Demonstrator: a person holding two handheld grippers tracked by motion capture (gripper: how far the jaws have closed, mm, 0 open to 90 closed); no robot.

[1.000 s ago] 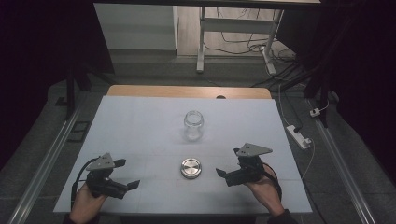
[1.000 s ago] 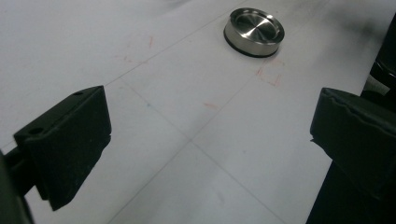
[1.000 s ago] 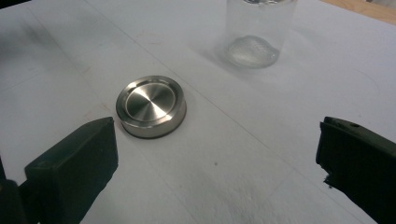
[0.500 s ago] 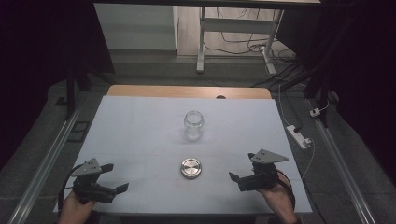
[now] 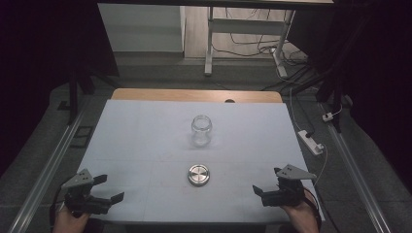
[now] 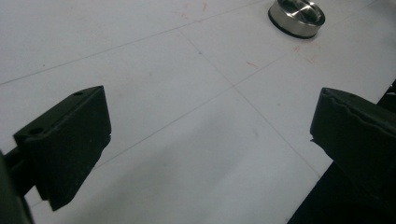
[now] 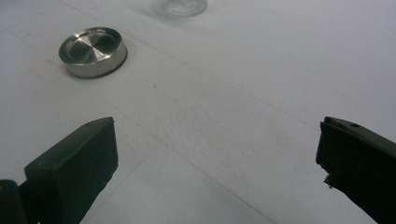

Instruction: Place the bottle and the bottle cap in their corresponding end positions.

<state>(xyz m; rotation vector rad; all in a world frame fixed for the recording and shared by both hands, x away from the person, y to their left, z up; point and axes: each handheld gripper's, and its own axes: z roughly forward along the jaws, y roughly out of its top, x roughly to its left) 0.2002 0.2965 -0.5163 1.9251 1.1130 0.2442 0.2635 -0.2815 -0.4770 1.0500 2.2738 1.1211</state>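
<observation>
A person's two hands are resting at the near edge of a white worktop [image 5: 145, 126], each holding a pair of black tongs with the jaws spread wide and nothing between them. The left tongs [image 5: 108, 188] are sitting at the near left corner, gripped by the left hand [image 5: 68, 221], their jaws pointing across the surface toward the middle. The right tongs [image 5: 266, 187] are sitting at the near right corner, held by the right hand [image 5: 299, 216] and likewise aiming inward.

Between them, well apart from both, a round metal lid [image 5: 198, 174] is lying flat on the worktop, close to the near edge and roughly centred. In the left gripper view the lid [image 6: 296, 16] is showing at the top, far beyond the open jaws; in the right gripper view it [image 7: 93, 51] is lying up and to the left of the gap, again clear of both jaws. Behind the lid, toward the middle of the worktop, a clear glass jar [image 5: 201, 130] is standing upright with its mouth uncovered; only its base [image 7: 183, 7] is peeking into the top of the right gripper view.

A wooden strip [image 5: 194, 95] is running along the worktop's far edge, and a white power strip [image 5: 311, 141] is lying on the floor off to the right.
</observation>
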